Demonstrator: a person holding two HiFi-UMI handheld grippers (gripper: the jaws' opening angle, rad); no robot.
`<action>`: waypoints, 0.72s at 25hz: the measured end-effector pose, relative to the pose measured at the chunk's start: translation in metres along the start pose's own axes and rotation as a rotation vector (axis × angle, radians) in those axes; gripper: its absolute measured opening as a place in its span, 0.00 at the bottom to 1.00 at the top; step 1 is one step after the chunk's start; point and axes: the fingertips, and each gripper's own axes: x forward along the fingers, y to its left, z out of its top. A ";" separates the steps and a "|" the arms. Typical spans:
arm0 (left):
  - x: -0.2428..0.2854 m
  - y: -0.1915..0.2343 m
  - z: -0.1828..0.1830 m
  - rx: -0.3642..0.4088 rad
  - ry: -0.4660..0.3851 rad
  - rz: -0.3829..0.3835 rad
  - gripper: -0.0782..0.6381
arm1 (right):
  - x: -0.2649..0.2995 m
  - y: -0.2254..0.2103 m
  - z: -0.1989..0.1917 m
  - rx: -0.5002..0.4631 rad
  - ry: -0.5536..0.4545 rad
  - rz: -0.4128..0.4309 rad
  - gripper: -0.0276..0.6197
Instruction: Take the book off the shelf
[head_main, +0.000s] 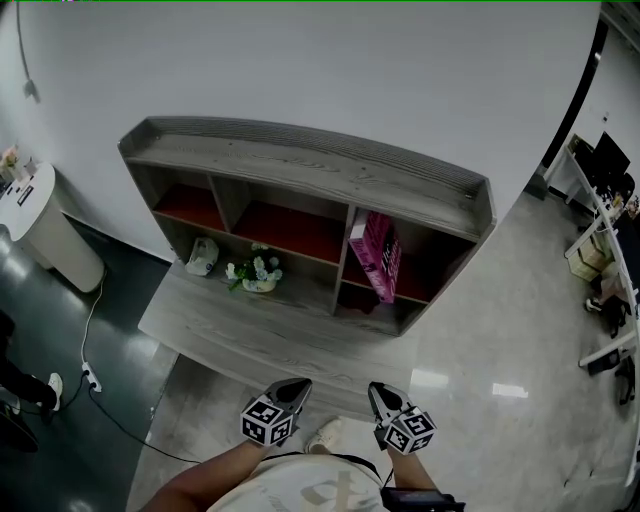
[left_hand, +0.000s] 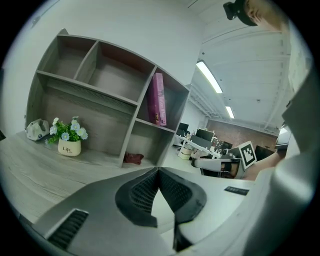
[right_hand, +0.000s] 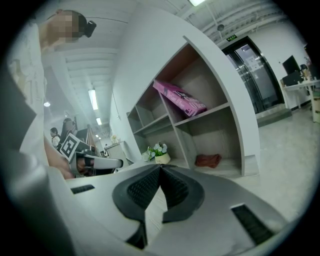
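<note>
Book (head_main: 378, 256), pink and flat, leans inside the grey wood-grain shelf (head_main: 300, 165).

Left gripper (head_main: 301, 383) and right gripper (head_main: 376, 389): grey shells, black ribbed pads (left_hand: 142, 192), black-white marker cubes (head_main: 268, 420). Cream top (head_main: 310, 490), white shoe (head_main: 325, 435).

One book (head_main: 375, 255), one shelf (head_main: 300, 165), one flowerpot (head_main: 258, 273)

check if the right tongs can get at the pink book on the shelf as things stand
Probably yes, though not from here. The book leans in the open-fronted shelf with nothing before it, but the right tongs are shut and well short of it.
</note>
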 end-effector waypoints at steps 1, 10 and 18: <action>0.002 0.003 0.005 0.003 -0.002 0.003 0.11 | 0.004 -0.003 0.003 0.000 0.000 0.002 0.05; 0.021 0.028 0.032 0.006 -0.012 0.046 0.11 | 0.036 -0.022 0.031 -0.017 -0.028 0.045 0.05; 0.055 0.020 0.054 0.043 -0.013 0.017 0.11 | 0.035 -0.053 0.048 -0.010 -0.061 0.026 0.05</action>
